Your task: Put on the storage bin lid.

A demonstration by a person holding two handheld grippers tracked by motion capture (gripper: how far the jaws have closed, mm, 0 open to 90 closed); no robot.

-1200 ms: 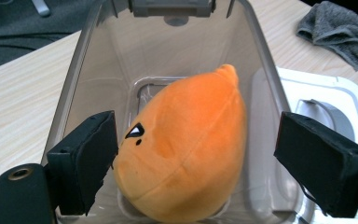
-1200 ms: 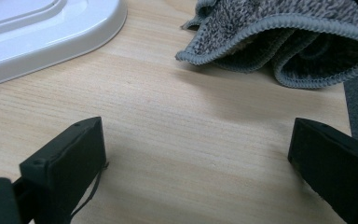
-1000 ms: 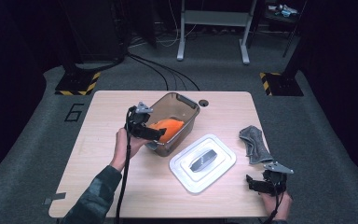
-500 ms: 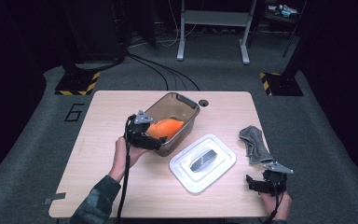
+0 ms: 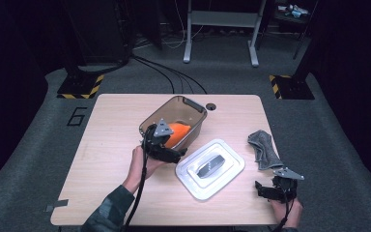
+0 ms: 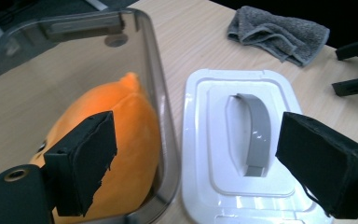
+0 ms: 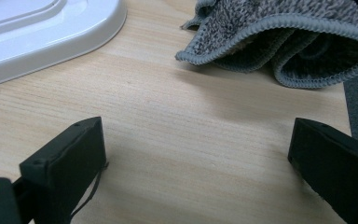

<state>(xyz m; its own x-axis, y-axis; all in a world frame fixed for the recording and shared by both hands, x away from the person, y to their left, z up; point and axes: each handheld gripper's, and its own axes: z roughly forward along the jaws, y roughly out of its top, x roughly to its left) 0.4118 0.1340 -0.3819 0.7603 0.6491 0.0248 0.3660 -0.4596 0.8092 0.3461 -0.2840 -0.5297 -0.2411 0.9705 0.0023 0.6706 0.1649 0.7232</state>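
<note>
- One wooden table, and everything countable sits on it.
- One clear brownish plastic bin near the middle of the table, with exactly one orange plush toy lying inside. In the left gripper view the plush is pressed up against the bin's near wall.
- One white lid with one grey handle on top. It lies flat on the table just beside the bin, not on it.
- One grey cloth, crumpled, off near the right edge of the table, well apart from the bin. It's also in the right gripper view, bunched into folds.
- Two grippers total. The left gripper hovers at the bin's near corner, between bin and lid, jaws spread wide with nothing between them. One jaw lines up over the plush side, the other over the lid.
- The right gripper is down at the front right corner of the table, jaws also wide apart and holding nothing, just bare wood between them, with the cloth ahead of it.
</note>
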